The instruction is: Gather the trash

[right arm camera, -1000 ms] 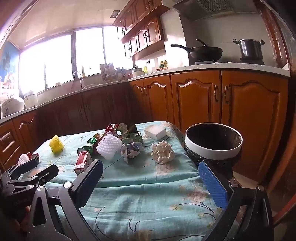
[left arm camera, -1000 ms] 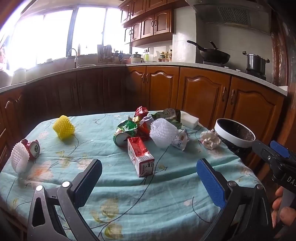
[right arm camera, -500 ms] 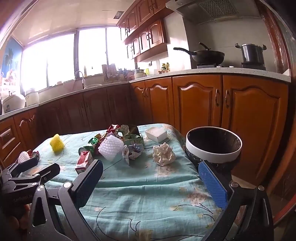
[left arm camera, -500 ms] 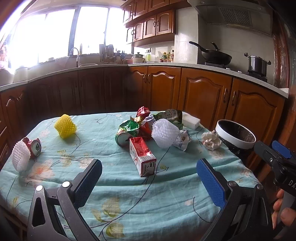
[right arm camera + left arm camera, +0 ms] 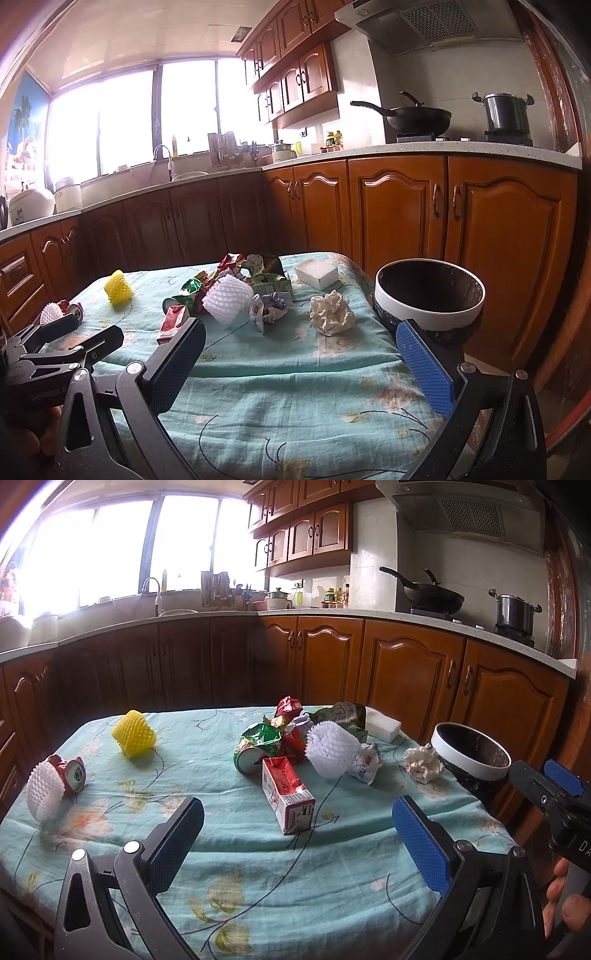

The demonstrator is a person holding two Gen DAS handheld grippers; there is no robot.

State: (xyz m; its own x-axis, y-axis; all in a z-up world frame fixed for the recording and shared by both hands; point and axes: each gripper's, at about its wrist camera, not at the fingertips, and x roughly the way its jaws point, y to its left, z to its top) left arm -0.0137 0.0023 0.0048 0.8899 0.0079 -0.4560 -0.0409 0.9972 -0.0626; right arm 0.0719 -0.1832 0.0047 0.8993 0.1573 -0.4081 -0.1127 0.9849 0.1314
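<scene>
1. At the far left of the teal flowered tablecloth [image 5: 229,849] lies a white foam fruit net [image 5: 43,791] touching a crushed red drink can [image 5: 72,771]. A yellow foam fruit net [image 5: 133,733] sits alone, well apart from them.
2. We hold our left gripper [image 5: 295,843] low over the near edge, its jaws spread wide and empty. It points at a red-and-white milk carton [image 5: 287,793] lying on its side, likely the nearest piece to grasp.
3. Behind the carton we see a heap: a green crushed can [image 5: 255,751], red and green foil wrappers [image 5: 290,706], and a second white foam net [image 5: 332,750].
4. Right of the heap rest a white rectangular box [image 5: 382,726] and a crumpled white paper ball [image 5: 331,313].
5. Our right gripper [image 5: 301,363] hovers wide open, holding nothing, facing that paper ball.
6. A round white-rimmed black-lined trash bin [image 5: 430,298] stands just beside the table's right edge. We judge it sits there so trash drops in easily. No collecting has begun.
</scene>
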